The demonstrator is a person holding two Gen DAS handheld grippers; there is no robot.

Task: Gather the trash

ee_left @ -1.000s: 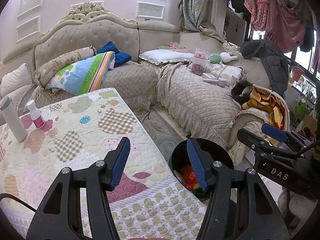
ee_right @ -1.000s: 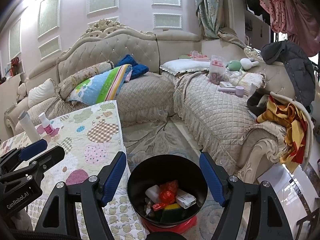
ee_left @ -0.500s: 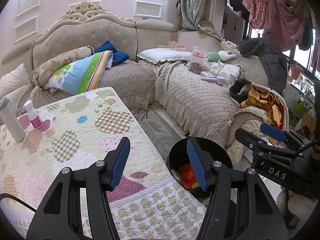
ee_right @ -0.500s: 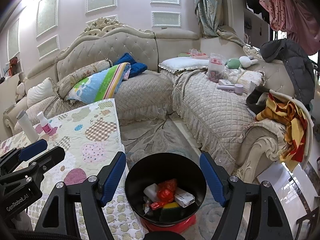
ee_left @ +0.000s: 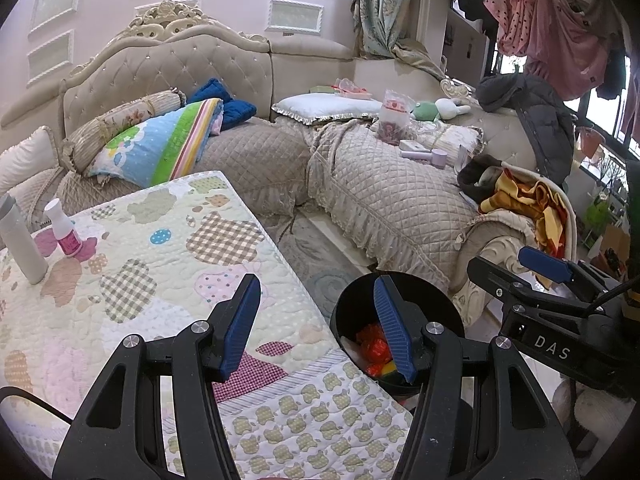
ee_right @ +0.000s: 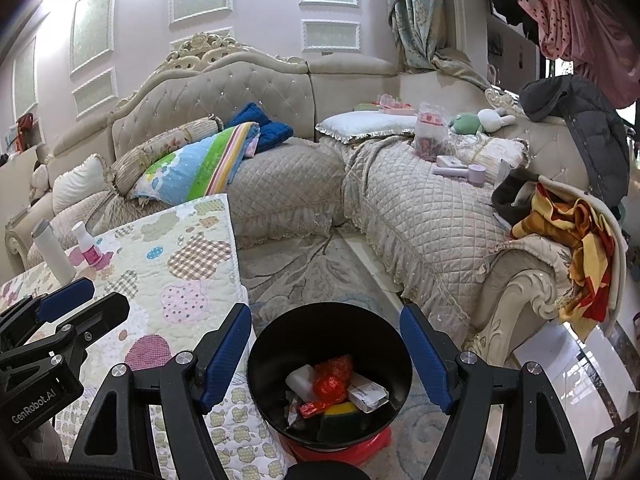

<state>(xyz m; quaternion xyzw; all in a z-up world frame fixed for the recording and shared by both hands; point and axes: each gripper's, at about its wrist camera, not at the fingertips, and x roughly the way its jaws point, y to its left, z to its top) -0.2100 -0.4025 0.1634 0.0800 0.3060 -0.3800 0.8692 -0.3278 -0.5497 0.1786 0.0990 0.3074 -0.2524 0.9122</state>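
A black trash bin (ee_right: 276, 344) stands on the floor by the table corner, holding red wrappers (ee_right: 332, 378), a white packet and a yellow-green sponge. It also shows in the left wrist view (ee_left: 432, 300). My right gripper (ee_right: 326, 320) is open and empty, above the bin. My left gripper (ee_left: 316, 292) is open and empty, over the table's right edge beside the bin. Each gripper shows at the side of the other's view.
A quilted patchwork table cover (ee_left: 160, 264) carries a white tube (ee_left: 20, 240) and a small pink bottle (ee_left: 64, 232) at its far left. A beige corner sofa (ee_right: 420, 216) with pillows, toys and clothes runs behind. A patterned rug (ee_right: 304, 268) lies between.
Both views have shifted slightly, the bin sliding a little left and down in them. Both grippers stay open and empty.
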